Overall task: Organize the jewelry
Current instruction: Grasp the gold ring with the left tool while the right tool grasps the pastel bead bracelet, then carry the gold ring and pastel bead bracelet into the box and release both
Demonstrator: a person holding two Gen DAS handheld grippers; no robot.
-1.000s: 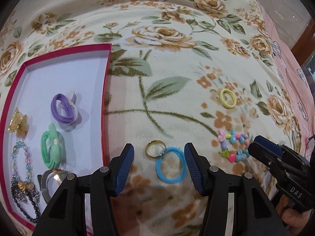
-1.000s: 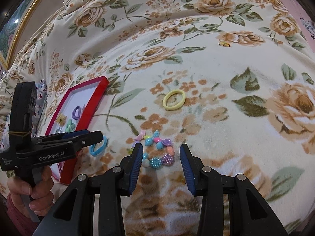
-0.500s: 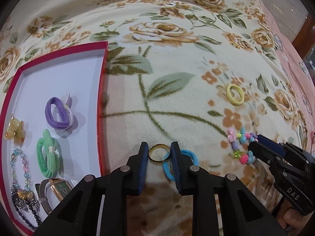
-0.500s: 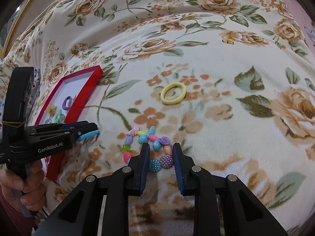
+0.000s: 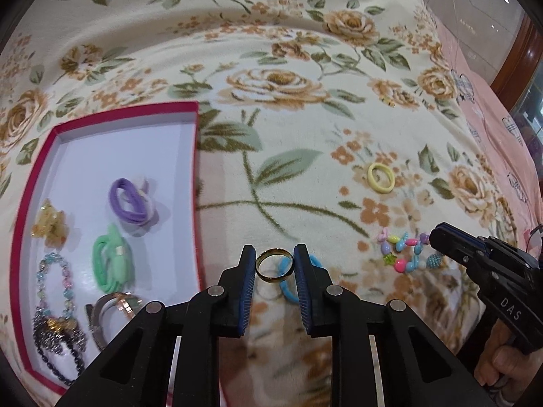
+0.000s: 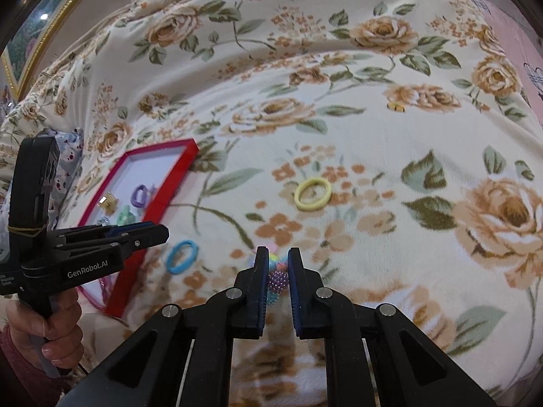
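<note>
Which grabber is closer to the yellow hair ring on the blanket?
Right, I think, though it's close. The yellow hair ring lies just ahead of the right gripper, which pinches the bead bracelet. The left gripper, holding the gold ring, sits farther off toward the red box.

Around the work: bedding and room edges

We see a cream blanket [image 5: 288, 129] printed with tan roses and green leaves, spread under everything in both views. Along its right side in the left wrist view lies a pink sheet [image 5: 492, 129] with small dark line drawings, and beyond that a brown wooden frame [image 5: 519, 57]. In the right wrist view we make out a gilt picture frame [image 6: 51, 30] at the upper left, above the blanket [image 6: 373, 135].
</note>
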